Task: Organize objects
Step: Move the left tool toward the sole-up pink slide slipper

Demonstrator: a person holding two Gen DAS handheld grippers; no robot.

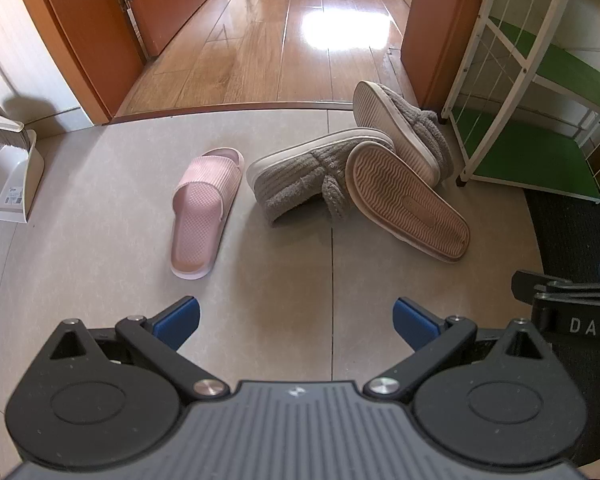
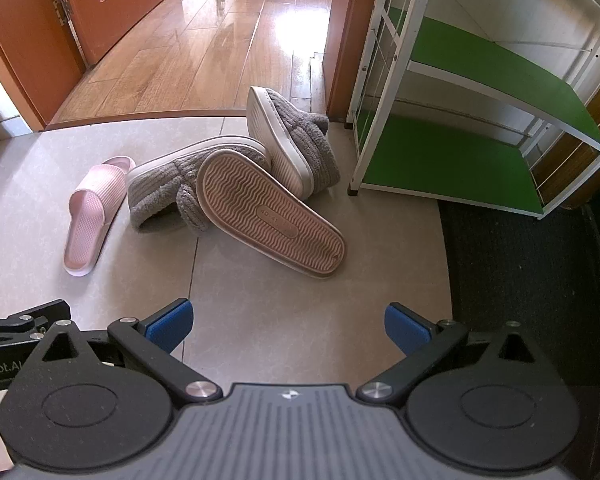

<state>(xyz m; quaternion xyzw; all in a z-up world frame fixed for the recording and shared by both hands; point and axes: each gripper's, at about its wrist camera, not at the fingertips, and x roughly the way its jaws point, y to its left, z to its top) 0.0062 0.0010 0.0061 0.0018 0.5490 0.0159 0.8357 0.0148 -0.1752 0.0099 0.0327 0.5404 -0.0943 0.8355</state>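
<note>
Four slippers lie loose on the tiled floor at mid-frame in both views. Three grey plush slippers are heaped together: one upright (image 2: 168,184), one sole-up (image 2: 272,216) leaning across it, one on edge (image 2: 296,140) behind, nearest the rack. A single pink slide (image 1: 204,208) lies apart, left of the heap.

The white shoe rack (image 2: 452,184) with green shelves stands at upper right, its shelves bare as far as shown.

Left gripper (image 1: 296,320) and right gripper (image 2: 288,326) both hang above the floor at lower frame, jaws spread wide, nothing between them.

Judgement: the task appears unstarted, at the approach stage. The next move calls for reaching the sole-up slipper first, as it pins the one beneath.
</note>
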